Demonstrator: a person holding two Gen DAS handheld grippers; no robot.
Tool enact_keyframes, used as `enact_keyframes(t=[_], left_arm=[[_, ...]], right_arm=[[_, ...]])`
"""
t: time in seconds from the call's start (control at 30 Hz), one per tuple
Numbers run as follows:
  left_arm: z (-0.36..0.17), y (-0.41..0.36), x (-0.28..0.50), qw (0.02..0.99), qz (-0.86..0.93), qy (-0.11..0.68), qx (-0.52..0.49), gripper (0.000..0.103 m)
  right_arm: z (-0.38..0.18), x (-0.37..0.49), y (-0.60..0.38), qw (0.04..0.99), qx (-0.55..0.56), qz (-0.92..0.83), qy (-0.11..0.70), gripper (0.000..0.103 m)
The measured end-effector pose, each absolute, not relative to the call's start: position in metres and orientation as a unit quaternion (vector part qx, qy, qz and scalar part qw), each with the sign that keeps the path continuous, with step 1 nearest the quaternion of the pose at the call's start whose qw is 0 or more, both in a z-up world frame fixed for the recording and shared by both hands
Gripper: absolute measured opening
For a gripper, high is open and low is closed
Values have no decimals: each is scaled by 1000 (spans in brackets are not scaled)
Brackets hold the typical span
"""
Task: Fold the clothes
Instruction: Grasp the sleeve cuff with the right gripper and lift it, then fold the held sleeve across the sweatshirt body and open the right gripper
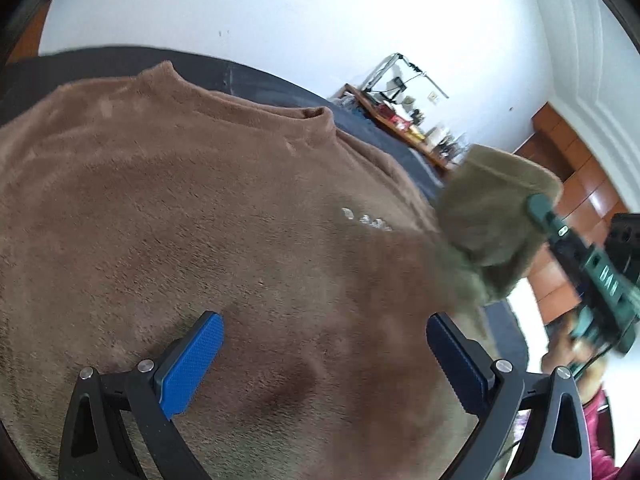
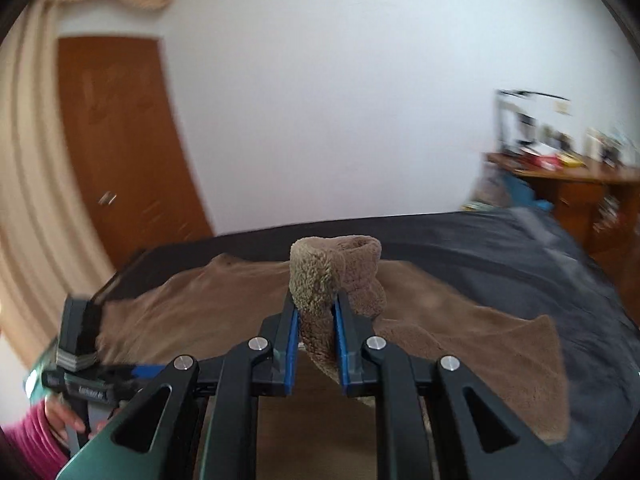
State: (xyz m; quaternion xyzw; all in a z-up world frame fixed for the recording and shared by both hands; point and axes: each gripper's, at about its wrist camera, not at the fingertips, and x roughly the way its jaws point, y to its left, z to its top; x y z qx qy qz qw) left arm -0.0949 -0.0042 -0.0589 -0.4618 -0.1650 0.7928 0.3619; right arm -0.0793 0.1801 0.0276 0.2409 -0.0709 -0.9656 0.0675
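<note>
Sleeve (image 2: pixel 320 296) pinched in our right tool (image 2: pixel 316 332), lifted over brown sweater (image 1: pixel 200 208) on bed (image 2: pixel 500 248); left tool (image 1: pixel 324 356) wide, empty. Next, we judge: lay sleeve across body w/o bunching.

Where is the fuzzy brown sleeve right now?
The sleeve is pinched in the right tongs, lifted above the brown top on the dark bed.

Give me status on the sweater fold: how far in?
Early. Done: the brown fleece sweater is spread flat on the dark bed cover, collar away from the person. In hand: the right hand-held gripper is shut on a sleeve cuff, lifting it over the body. The left hand-held gripper is open above the fabric. Left: no finished fold visible yet.
</note>
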Motion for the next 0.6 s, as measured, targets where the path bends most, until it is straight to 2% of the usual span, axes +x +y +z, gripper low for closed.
enact_keyframes(t=[0.17, 0.3, 0.33, 0.4, 0.47, 0.5, 0.6], left_arm=[[-63, -10, -100, 382, 764, -217, -473, 103], [-69, -16, -107, 393, 739, -260, -482, 103], [-68, -16, -108, 393, 738, -264, -481, 103], [-69, -15, -109, 395, 736, -266, -480, 103], [-69, -14, -109, 396, 736, -265, -480, 103], [-69, -13, -110, 396, 737, -264, -480, 103], [-69, -10, -110, 399, 738, -257, -479, 103]], right_arm=[[5, -93, 121, 119, 266, -956, 8, 17], [-19, -97, 108, 153, 310, -938, 37, 20], [-24, -96, 107, 165, 321, -932, 41, 24], [-34, -93, 106, 192, 340, -920, 46, 51], [-36, -84, 104, 220, 349, -910, 42, 69], [-38, -80, 103, 235, 353, -905, 40, 74], [-35, -67, 120, 243, 331, -912, 14, 76]])
